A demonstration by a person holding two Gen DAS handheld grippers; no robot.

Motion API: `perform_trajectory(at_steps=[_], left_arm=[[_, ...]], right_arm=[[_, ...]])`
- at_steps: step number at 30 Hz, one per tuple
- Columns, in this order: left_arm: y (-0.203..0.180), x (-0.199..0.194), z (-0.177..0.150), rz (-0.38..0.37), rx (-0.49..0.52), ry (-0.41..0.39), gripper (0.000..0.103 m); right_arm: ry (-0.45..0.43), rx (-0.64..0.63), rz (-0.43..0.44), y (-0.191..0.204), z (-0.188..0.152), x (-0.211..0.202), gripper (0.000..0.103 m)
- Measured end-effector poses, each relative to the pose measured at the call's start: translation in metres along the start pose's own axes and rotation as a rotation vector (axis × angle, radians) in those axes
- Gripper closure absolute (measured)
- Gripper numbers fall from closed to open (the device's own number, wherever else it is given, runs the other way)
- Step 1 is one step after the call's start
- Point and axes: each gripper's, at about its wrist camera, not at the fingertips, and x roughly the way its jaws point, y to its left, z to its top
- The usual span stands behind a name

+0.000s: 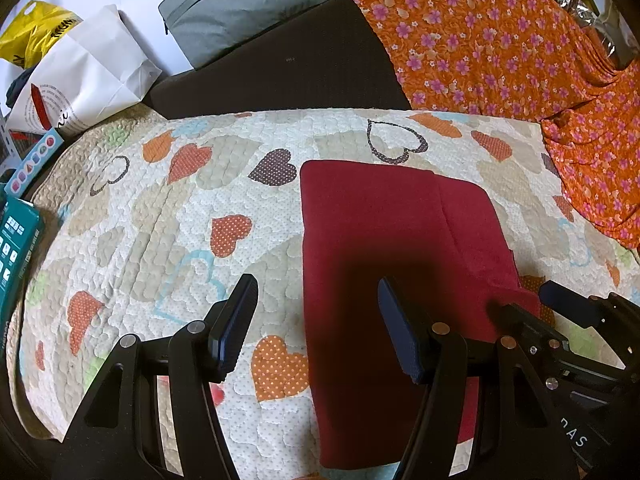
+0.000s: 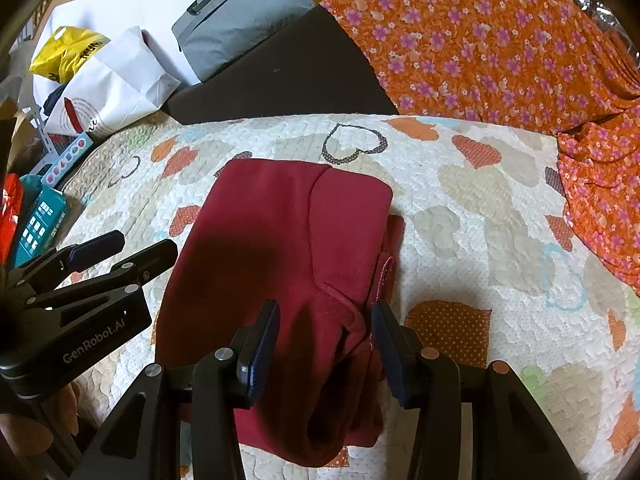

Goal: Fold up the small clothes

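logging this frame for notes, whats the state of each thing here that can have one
dark red garment: folded, lying flat on the heart-print quilt
left hand-held gripper: open, holding nothing
right hand-held gripper: open, over the garment's near edge
orange floral cloth: unfolded, draped
white paper bag: lying on its side
grey bag: zipped shut

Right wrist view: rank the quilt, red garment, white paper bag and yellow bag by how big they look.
1. Quilt
2. Red garment, though nearness enlarges it
3. White paper bag
4. Yellow bag, partly hidden
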Motion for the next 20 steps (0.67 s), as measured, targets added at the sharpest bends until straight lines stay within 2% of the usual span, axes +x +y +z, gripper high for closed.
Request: perform_trajectory(at_steps=[20], left_arm=[[0.0011,0.0002,0.0035,-0.020,-0.020,0.001,0.040]], right_arm=[[0.015,0.004,0.005,-0.0005,-0.0039,0.0063,0.057]])
